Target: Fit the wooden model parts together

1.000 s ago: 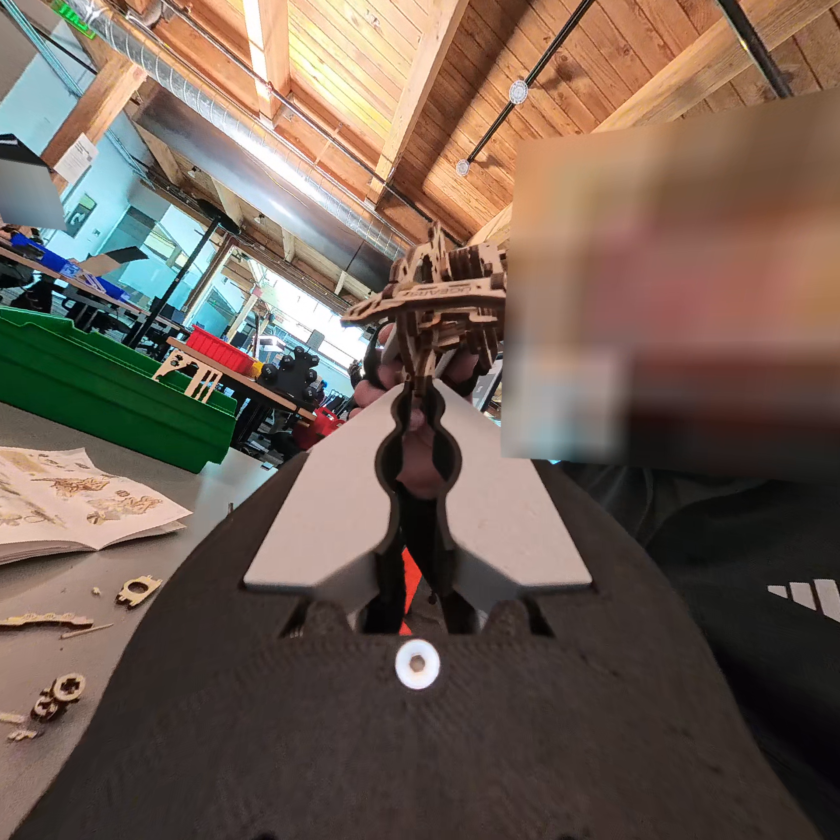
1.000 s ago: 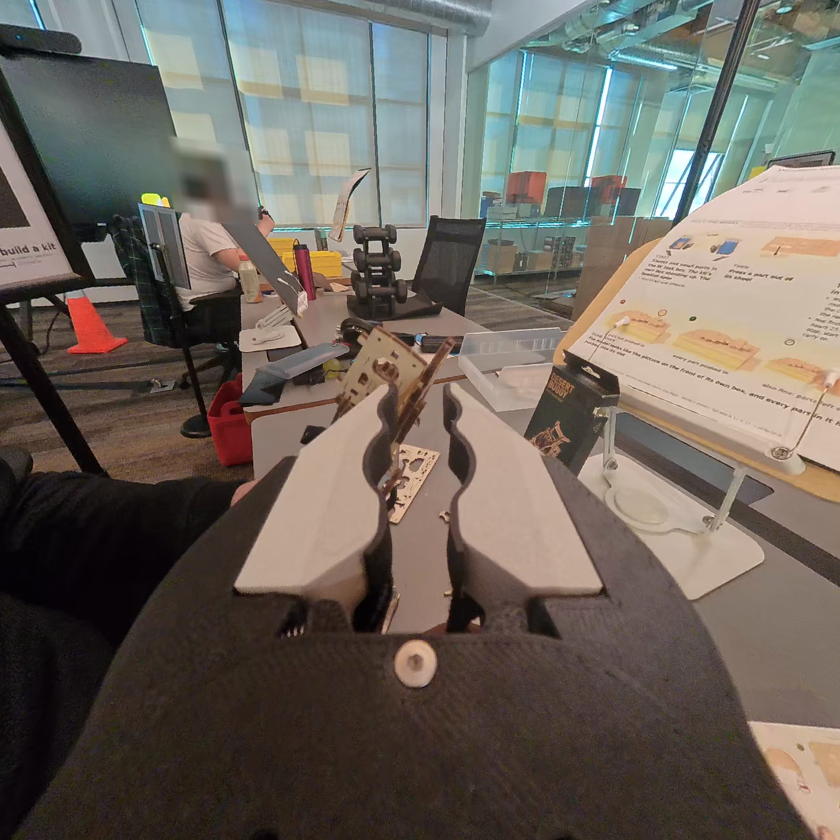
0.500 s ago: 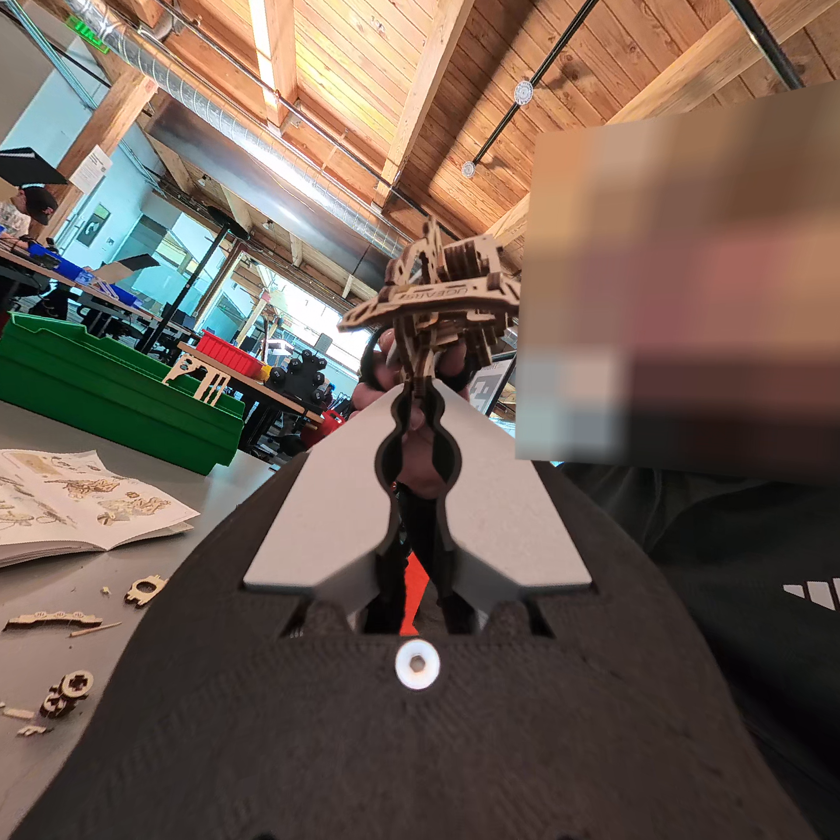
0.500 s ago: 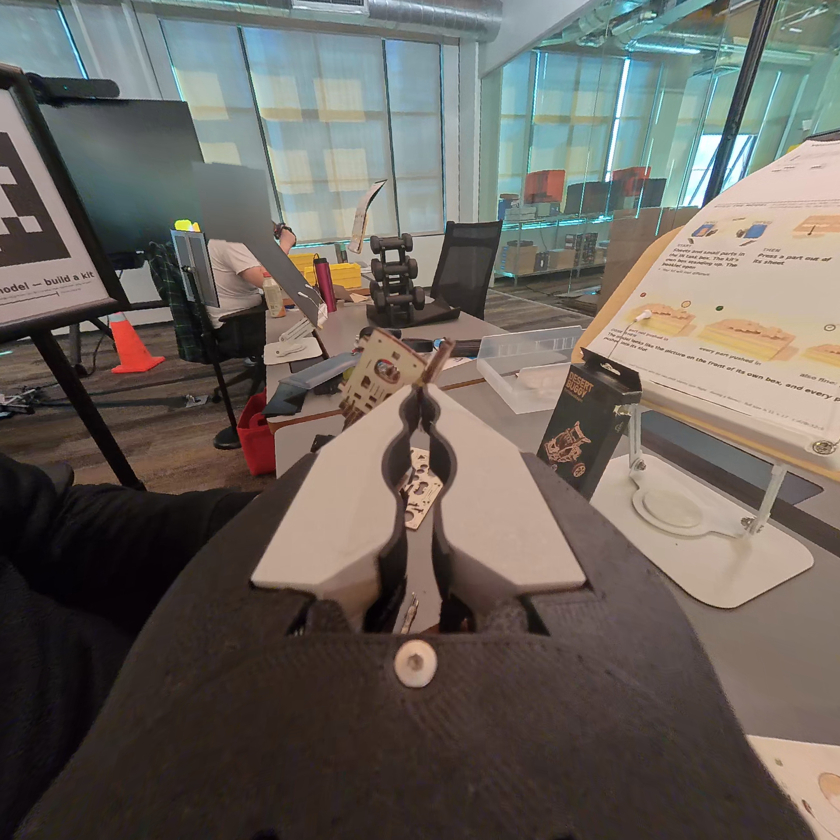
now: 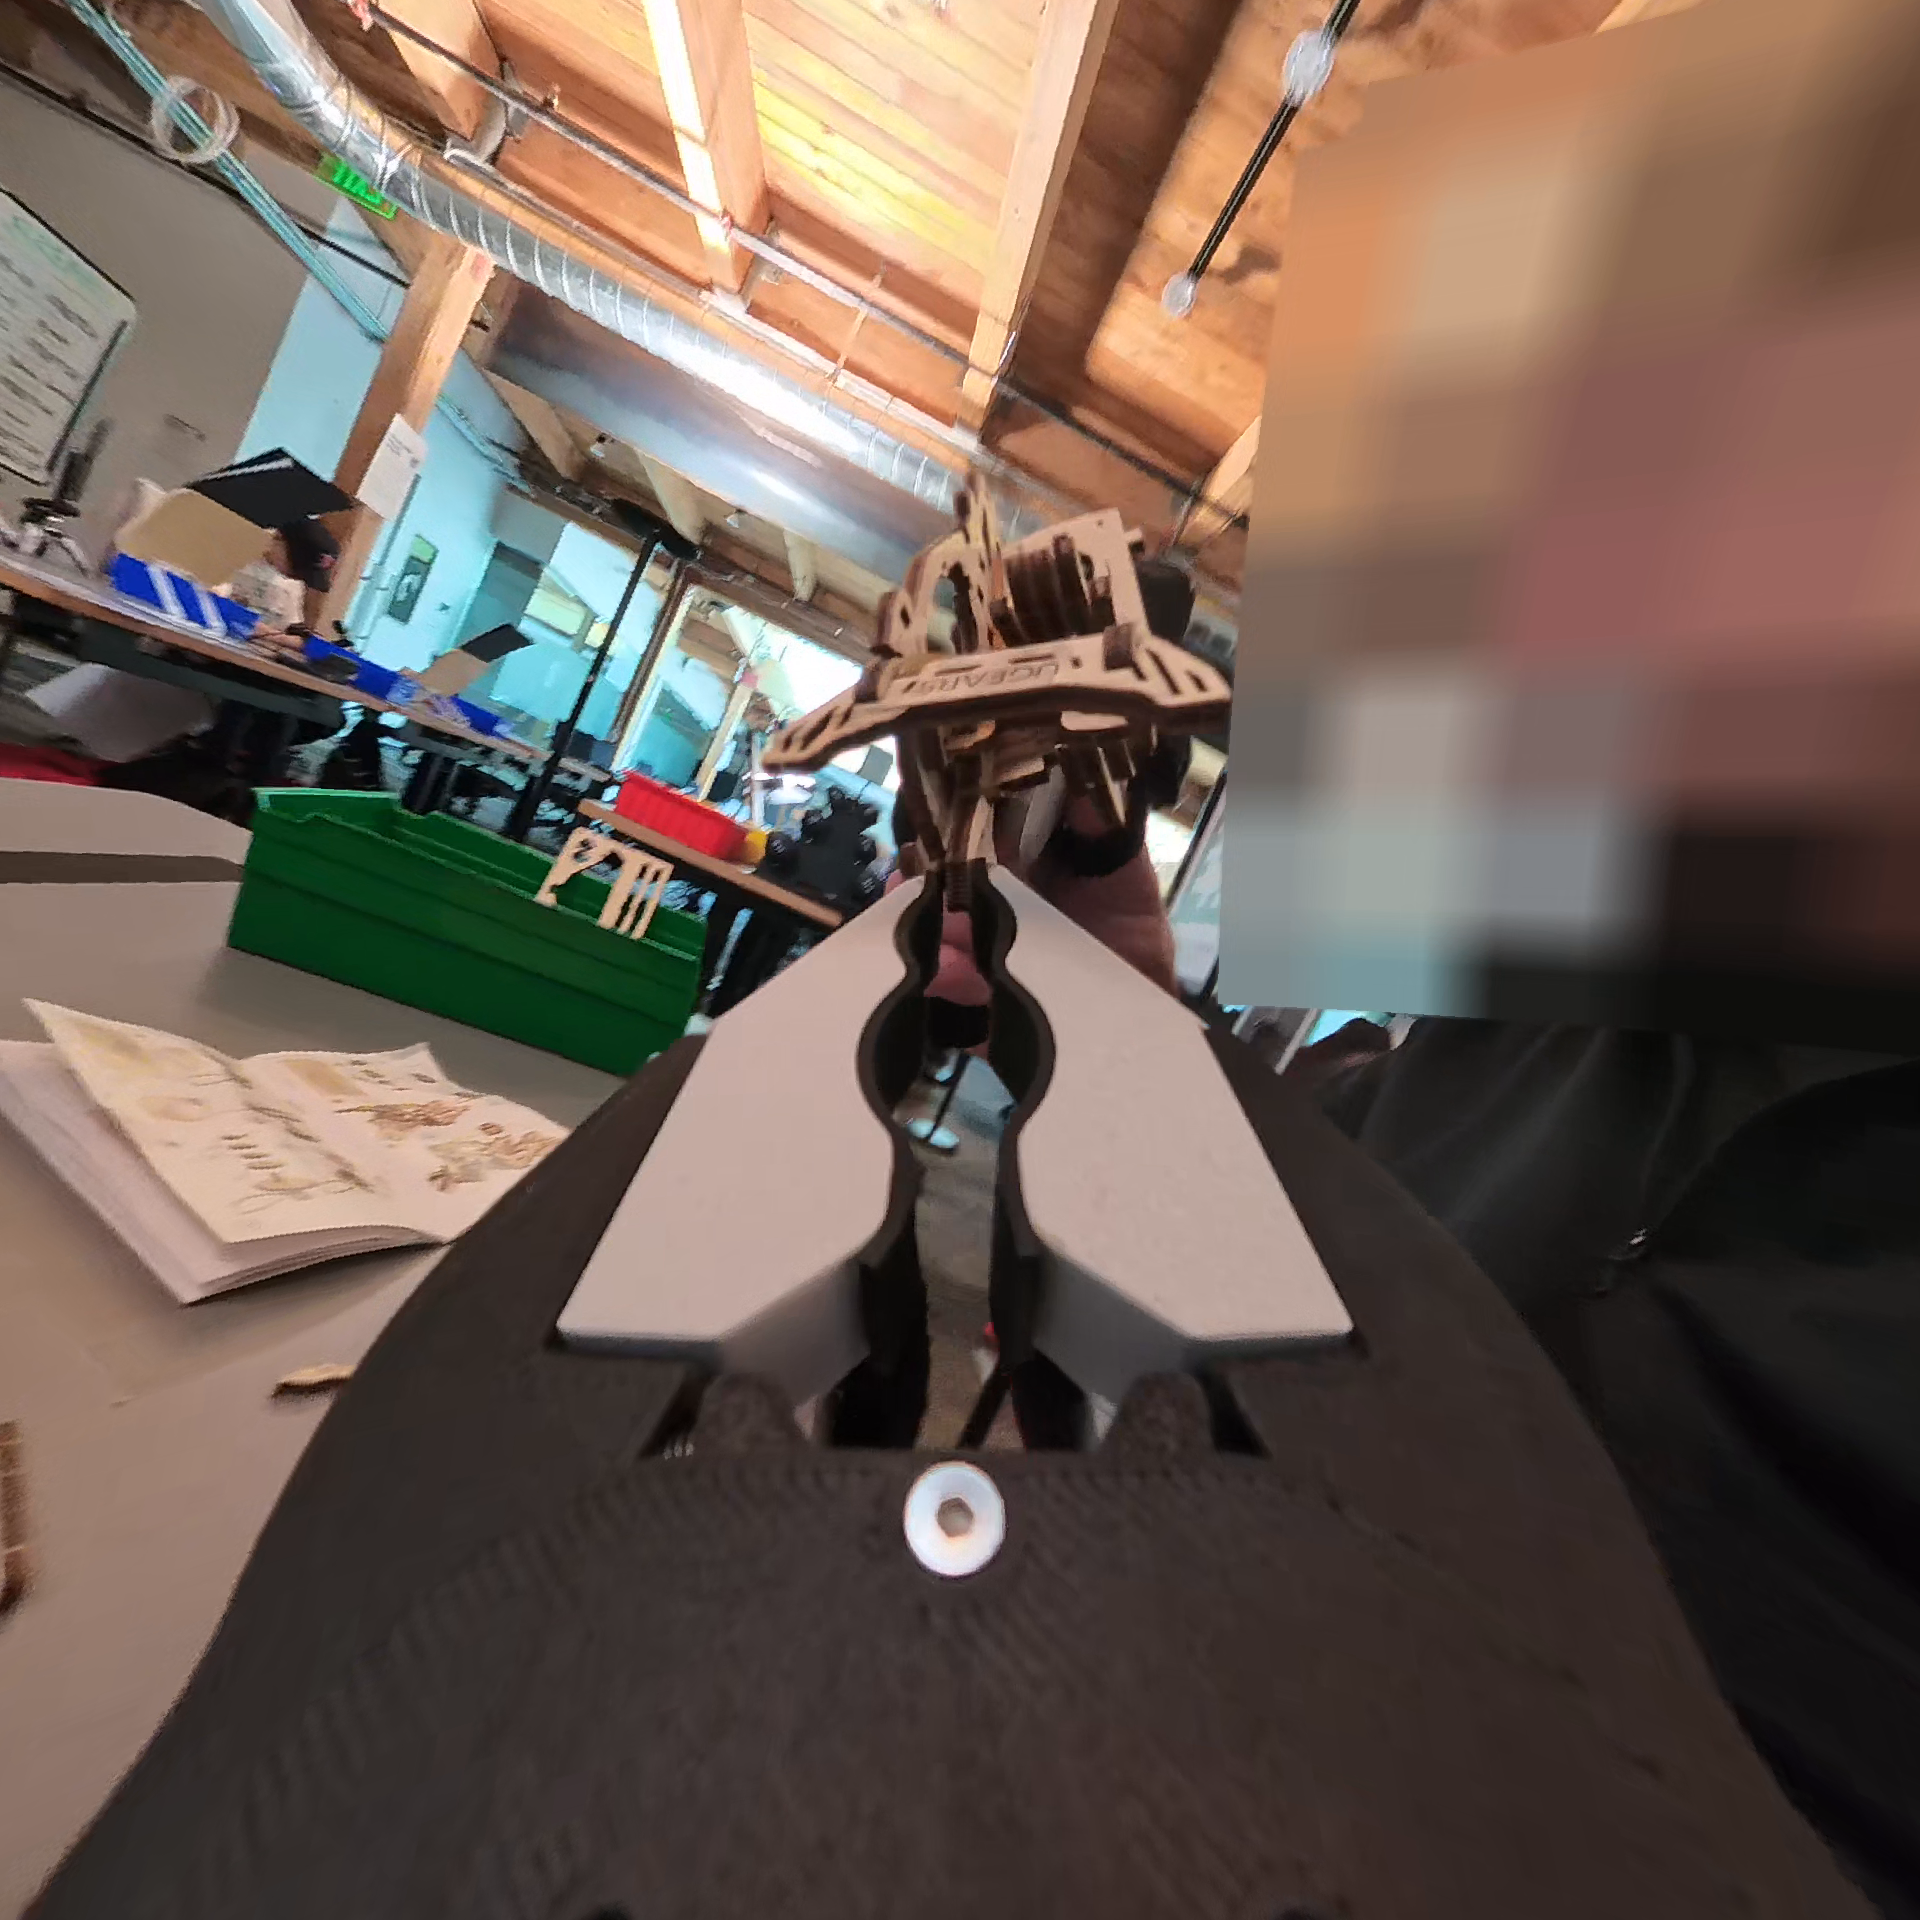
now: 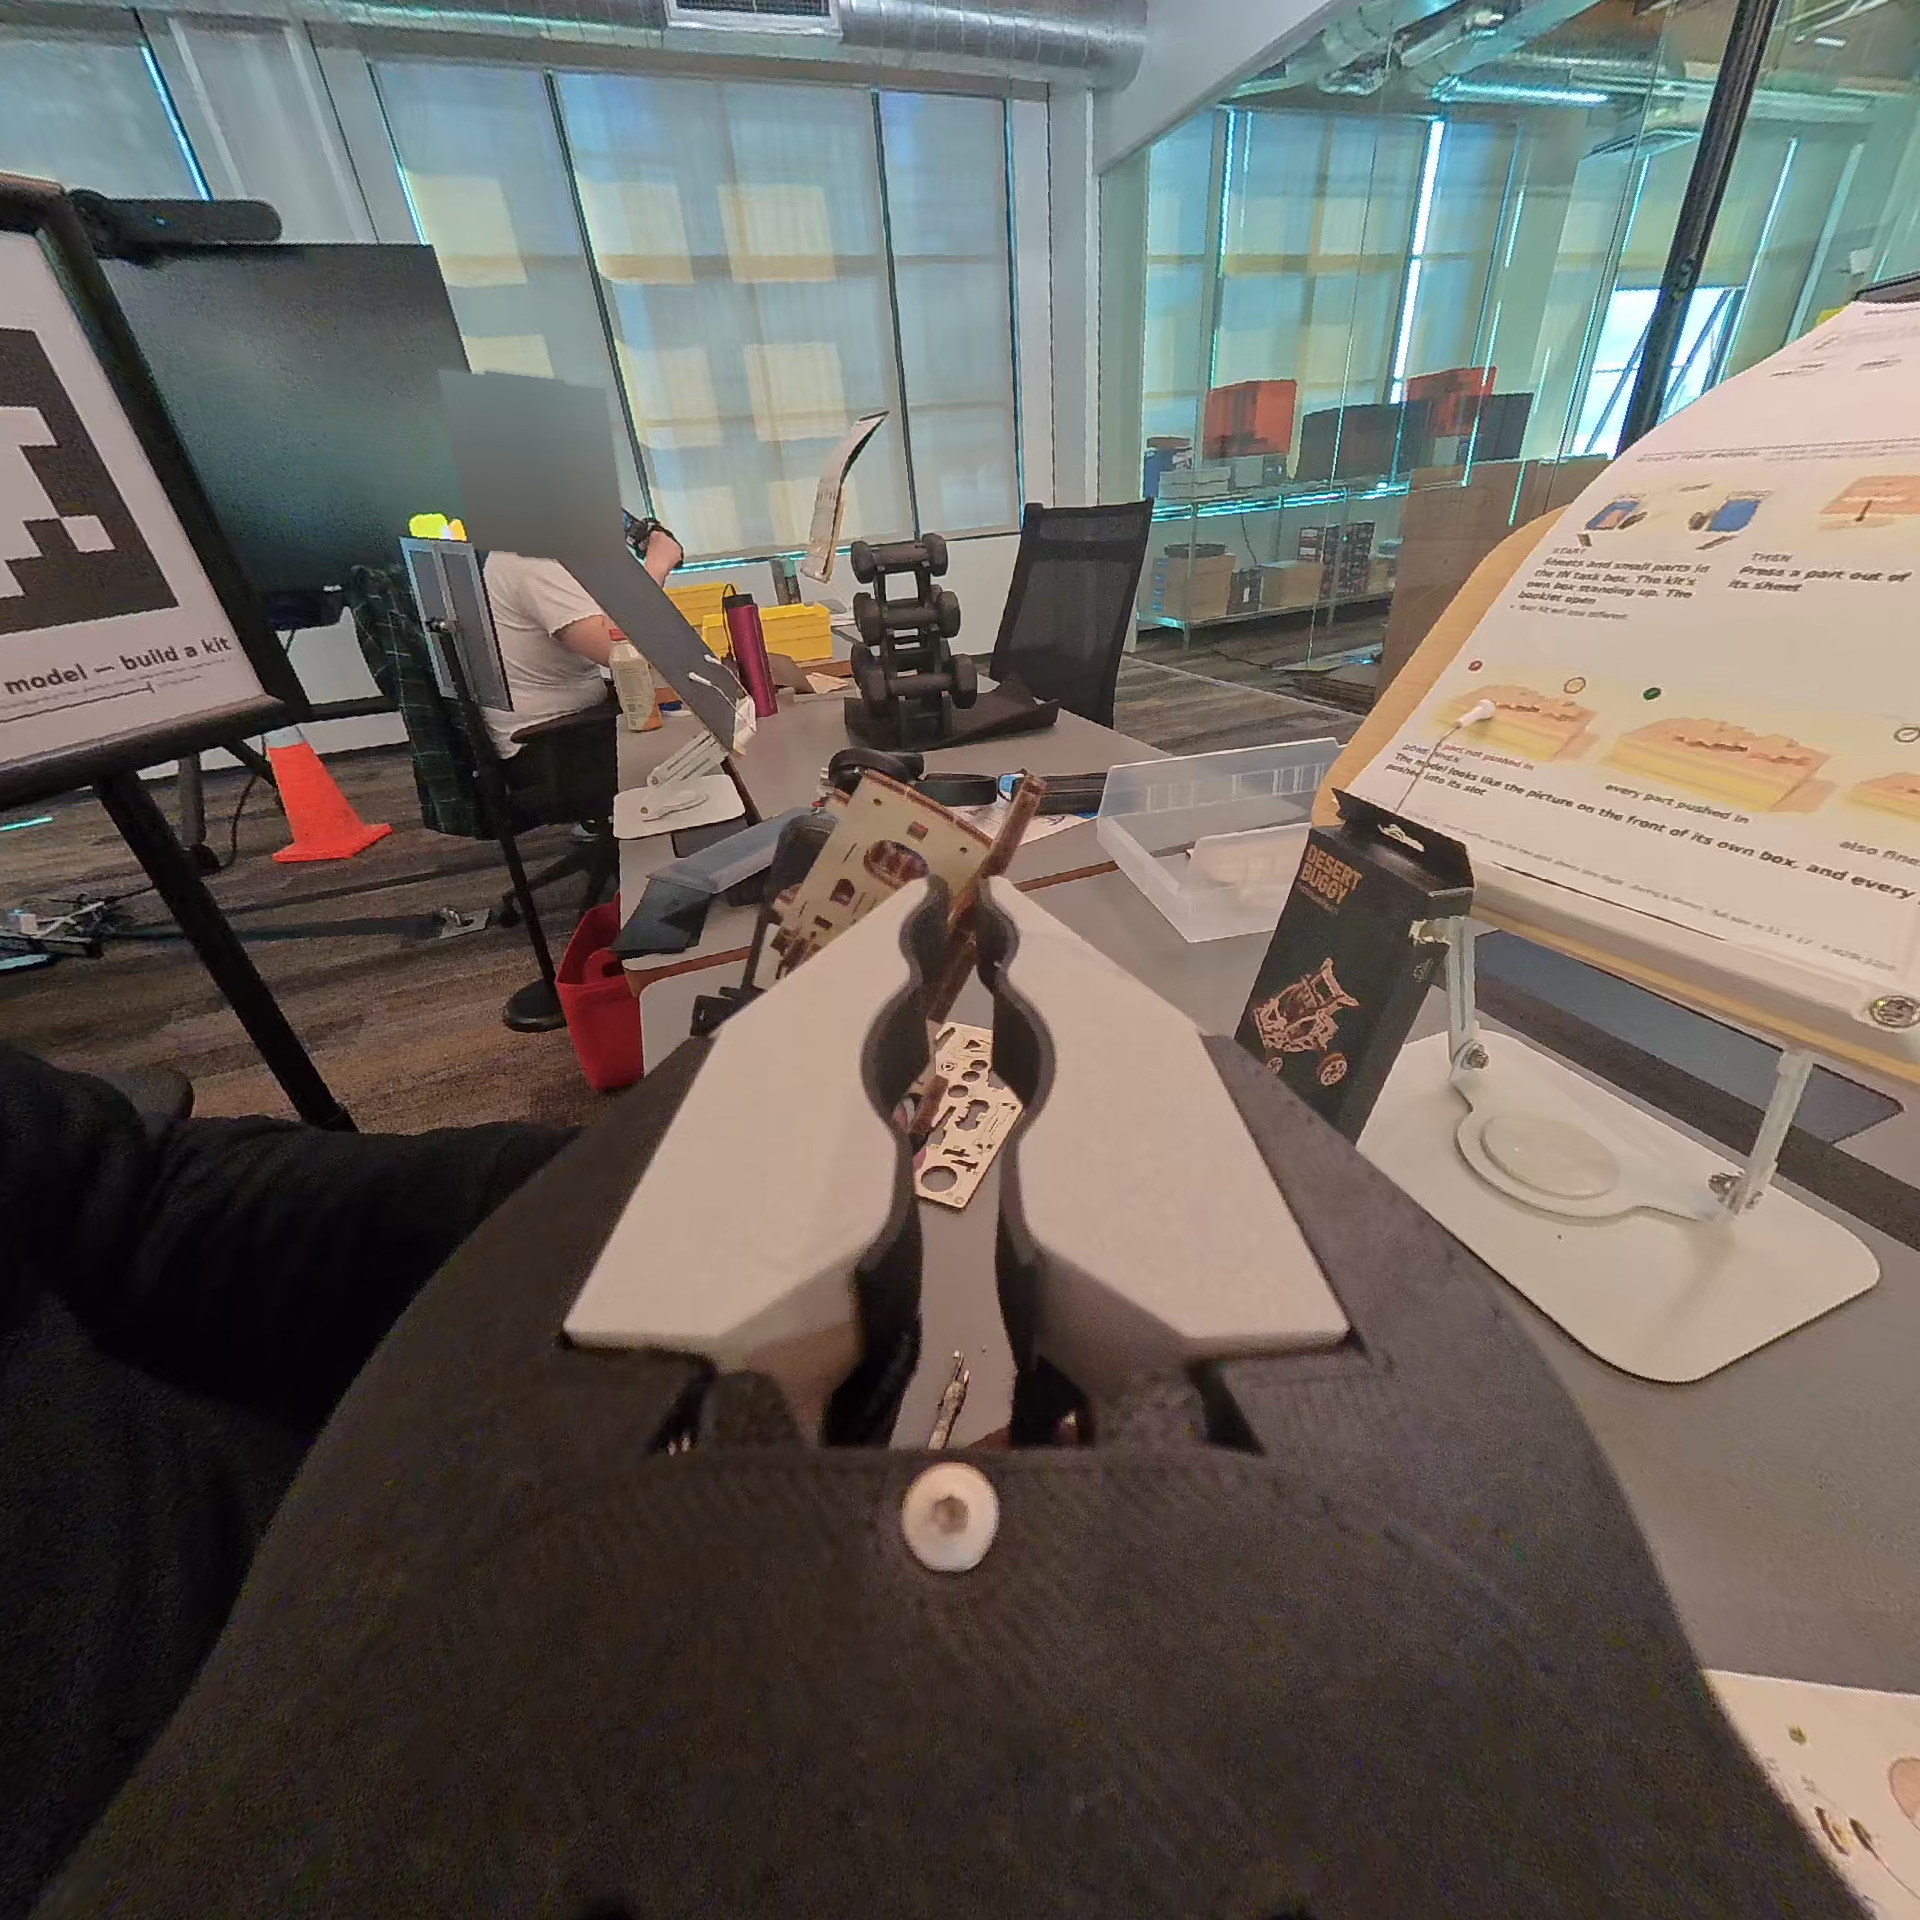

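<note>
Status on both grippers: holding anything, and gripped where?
Left gripper is shut on the wooden model assembly, pinching a thin piece at its underside. Right gripper is shut on a wooden parts sheet, held by its lower edge.

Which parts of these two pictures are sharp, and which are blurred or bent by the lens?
Left wrist view: the wooden model is fairly sharp, the booklet and table edge smeared, the ceiling beams bowed. Right wrist view: sharp overall, the wooden sheet clear, the window frames curved at the edges.
</note>
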Demonstrator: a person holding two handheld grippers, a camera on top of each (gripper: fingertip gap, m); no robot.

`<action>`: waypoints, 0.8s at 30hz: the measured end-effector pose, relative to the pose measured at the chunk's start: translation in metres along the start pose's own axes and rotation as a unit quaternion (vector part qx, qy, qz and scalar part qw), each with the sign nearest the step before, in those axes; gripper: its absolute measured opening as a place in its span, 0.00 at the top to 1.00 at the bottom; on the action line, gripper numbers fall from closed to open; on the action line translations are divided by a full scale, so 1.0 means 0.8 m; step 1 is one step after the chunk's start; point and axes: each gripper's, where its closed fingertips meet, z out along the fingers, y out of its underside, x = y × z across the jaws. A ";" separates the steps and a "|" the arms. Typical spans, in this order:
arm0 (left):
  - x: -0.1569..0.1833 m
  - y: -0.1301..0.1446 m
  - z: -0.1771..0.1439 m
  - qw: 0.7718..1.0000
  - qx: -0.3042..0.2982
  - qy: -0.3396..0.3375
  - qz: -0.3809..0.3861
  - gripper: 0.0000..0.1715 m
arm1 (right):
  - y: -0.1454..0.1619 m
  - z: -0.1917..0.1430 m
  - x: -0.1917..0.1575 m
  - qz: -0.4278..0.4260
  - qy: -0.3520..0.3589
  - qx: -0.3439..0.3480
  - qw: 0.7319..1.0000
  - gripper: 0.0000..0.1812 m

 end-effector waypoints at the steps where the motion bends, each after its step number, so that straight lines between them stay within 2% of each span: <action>1: 0.000 0.001 0.001 1.000 -0.007 -0.005 0.009 0.98 | 0.001 0.000 0.001 0.001 0.002 0.000 1.000 1.00; 11: 0.002 0.013 0.008 0.993 -0.058 -0.043 0.094 0.99 | 0.001 -0.002 0.011 0.014 0.011 0.009 1.000 1.00; 24: -0.007 0.008 -0.001 0.981 -0.077 -0.089 0.156 1.00 | 0.007 -0.010 0.020 0.049 -0.001 0.020 0.999 1.00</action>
